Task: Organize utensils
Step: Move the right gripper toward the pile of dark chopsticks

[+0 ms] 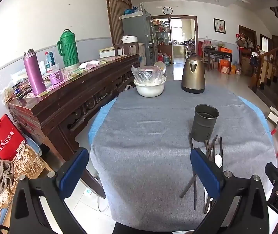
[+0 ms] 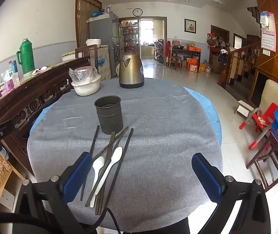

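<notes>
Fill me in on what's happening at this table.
A person holds a tool in each hand over the grey-clothed table. Both the left tool and right tool are open and empty. Dark chopsticks and two white spoons lie loose beside the upright, seemingly empty metal holder. Nothing sorted yet.

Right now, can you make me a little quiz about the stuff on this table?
1. True or false: the spoons are already inside the holder.
2. Which stands farther back, the kettle or the holder?
3. Left gripper and right gripper: open or shut?

Key:
1. False; they lie on the cloth among the chopsticks.
2. The kettle.
3. Both open, empty.
</notes>
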The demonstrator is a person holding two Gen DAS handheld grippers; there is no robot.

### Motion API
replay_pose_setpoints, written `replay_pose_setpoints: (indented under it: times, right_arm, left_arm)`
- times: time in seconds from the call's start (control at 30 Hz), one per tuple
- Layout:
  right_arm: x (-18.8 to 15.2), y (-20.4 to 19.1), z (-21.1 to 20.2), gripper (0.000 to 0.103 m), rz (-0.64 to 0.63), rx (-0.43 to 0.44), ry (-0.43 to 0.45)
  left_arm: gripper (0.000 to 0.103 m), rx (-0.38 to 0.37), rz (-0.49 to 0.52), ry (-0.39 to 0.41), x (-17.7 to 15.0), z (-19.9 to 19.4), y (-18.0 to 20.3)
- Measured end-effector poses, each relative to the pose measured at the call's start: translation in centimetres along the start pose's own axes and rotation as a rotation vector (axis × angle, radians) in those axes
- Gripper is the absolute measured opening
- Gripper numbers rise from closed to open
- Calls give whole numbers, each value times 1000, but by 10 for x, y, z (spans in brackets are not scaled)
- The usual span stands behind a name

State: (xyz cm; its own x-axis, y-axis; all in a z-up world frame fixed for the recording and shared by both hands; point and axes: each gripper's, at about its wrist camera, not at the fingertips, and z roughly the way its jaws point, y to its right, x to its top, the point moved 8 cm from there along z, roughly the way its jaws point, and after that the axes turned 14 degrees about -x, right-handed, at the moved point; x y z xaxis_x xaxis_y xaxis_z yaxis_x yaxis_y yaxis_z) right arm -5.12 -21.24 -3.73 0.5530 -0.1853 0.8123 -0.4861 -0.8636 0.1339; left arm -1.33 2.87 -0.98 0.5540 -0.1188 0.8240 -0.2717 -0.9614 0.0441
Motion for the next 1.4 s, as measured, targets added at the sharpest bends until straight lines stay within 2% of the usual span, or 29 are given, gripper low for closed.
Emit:
replay_pose_setpoints:
  times: [0.73,1.4]
  right_arm:
    - [-6,0,6,103,-12,-8,-13]
    - [-12,-3,17,103,-40,-40,-17]
  left_arm:
    - [103,-10,-5,-15,-4,6,0]
    - [103,-37,20,-69,-14,29,13]
